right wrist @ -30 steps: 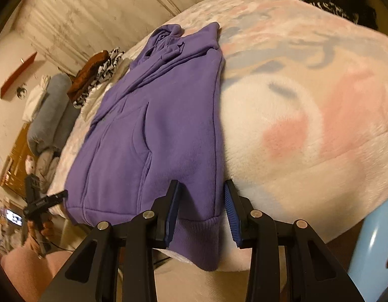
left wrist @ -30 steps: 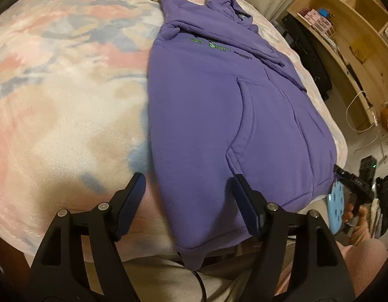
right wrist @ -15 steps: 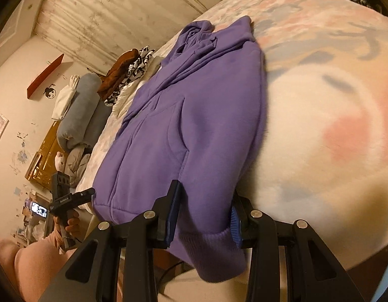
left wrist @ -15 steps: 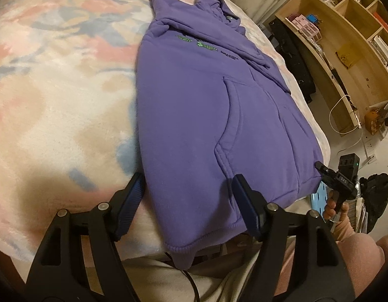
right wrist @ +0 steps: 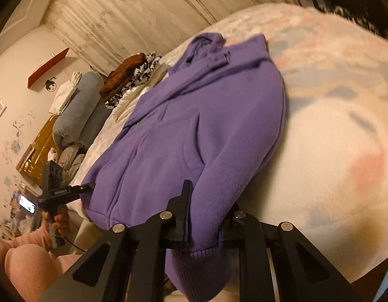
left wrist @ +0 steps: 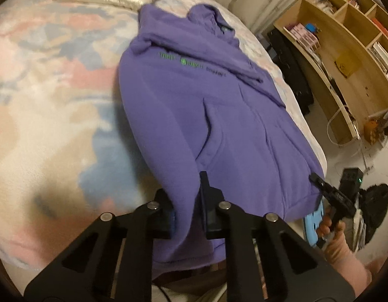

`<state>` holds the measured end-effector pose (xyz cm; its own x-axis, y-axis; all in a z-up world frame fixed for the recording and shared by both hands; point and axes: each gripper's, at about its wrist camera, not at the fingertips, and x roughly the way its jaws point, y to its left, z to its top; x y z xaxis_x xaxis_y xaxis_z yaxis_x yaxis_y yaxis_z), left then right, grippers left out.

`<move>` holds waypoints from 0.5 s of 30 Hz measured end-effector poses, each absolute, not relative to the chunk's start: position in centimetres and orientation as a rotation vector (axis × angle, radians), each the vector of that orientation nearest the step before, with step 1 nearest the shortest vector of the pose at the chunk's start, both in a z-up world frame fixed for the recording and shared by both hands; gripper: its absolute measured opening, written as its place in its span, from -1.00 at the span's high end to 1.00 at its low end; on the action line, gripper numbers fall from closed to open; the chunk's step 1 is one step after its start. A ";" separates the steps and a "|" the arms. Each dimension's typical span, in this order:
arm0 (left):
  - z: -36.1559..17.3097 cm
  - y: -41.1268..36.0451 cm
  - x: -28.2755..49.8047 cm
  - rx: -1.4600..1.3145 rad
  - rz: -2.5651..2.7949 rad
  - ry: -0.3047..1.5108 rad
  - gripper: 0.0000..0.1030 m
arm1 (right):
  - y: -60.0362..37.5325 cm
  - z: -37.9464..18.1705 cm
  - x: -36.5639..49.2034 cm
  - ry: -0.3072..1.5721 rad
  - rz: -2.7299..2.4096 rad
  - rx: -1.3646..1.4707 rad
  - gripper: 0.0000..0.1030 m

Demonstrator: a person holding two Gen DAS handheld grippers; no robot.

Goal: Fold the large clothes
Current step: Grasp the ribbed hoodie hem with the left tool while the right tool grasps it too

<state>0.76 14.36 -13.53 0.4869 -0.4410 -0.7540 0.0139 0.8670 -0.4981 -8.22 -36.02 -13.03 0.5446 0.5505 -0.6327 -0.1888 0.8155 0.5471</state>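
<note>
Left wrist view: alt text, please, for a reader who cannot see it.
The left gripper, jaws just closed, pinches the near hem of a purple hooded sweatshirt lying flat on a pastel fleece blanket. The right gripper meets the hem's far corner.

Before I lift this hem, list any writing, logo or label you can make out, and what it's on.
Green and dark print across the chest of the purple hoodie: blurred, not readable.
White lettering on the side of the left tool, seen from the right wrist view: too small to read.
Book and box spines on the wooden shelf: too small to read.
Nothing else with text is visible; no text here can be quoted.
</note>
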 end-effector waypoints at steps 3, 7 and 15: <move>-11.9 14.3 0.0 -0.476 -0.256 0.979 0.83 | -35.9 -11.6 -8.7 0.847 0.456 0.444 0.75; -10.2 14.2 -1.6 -0.489 -0.244 0.923 0.84 | -36.1 -10.1 -9.2 0.818 0.466 0.450 0.76; -7.8 14.1 -5.8 -0.528 -0.305 0.884 0.88 | -36.1 -7.4 -11.0 0.800 0.500 0.432 0.76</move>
<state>-5.84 14.11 -7.82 0.6034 -0.4615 -0.6504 0.0384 0.8314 -0.5544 -11.02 -36.09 -7.42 0.5935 0.5732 -0.5650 -0.2575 0.8003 0.5415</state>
